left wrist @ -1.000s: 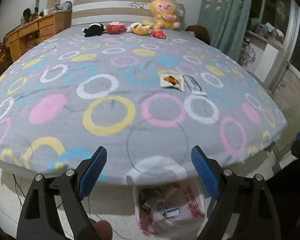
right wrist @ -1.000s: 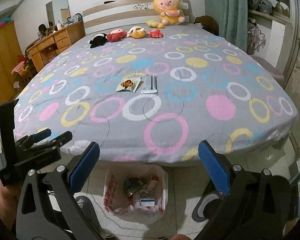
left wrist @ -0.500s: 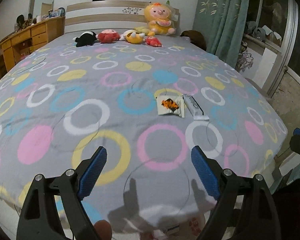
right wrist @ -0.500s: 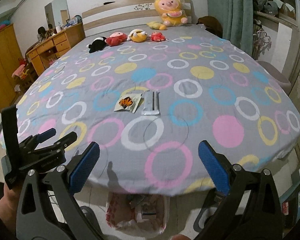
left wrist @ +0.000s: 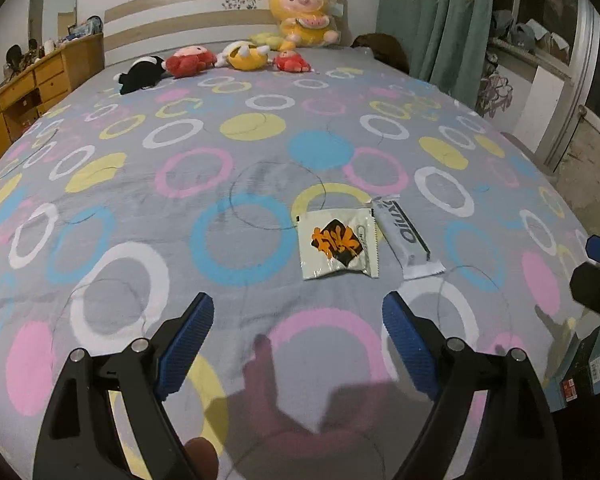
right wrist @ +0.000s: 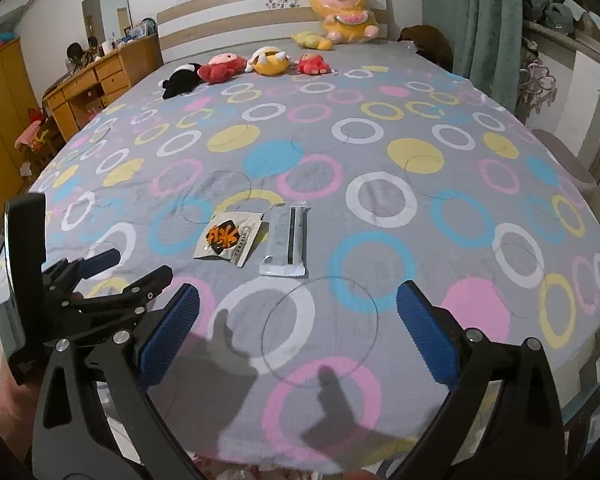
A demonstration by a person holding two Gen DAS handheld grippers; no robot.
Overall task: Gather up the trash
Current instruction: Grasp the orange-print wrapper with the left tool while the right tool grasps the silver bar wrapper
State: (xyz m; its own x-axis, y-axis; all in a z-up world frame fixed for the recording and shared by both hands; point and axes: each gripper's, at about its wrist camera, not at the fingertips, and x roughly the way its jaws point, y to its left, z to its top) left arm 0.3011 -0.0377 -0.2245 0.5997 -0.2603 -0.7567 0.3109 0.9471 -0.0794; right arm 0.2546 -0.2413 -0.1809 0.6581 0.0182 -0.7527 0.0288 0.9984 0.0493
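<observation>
Ahead, both wrappers lie beyond the wide-open, empty left gripper [left wrist: 296, 314]: seasoning packet [left wrist: 338, 243] at one o'clock, silver wrapper [left wrist: 405, 236] beside it, long axis twelve-to-six

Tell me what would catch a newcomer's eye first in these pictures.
Probably the bedspread, grey with bright rings and dots, which fills both views. On it, near the foot of the bed, two wrappers lie side by side: a white packet with an orange and black print and a silver wrapper. At the headboard sits a big yellow plush toy behind a row of smaller plush toys.
</observation>
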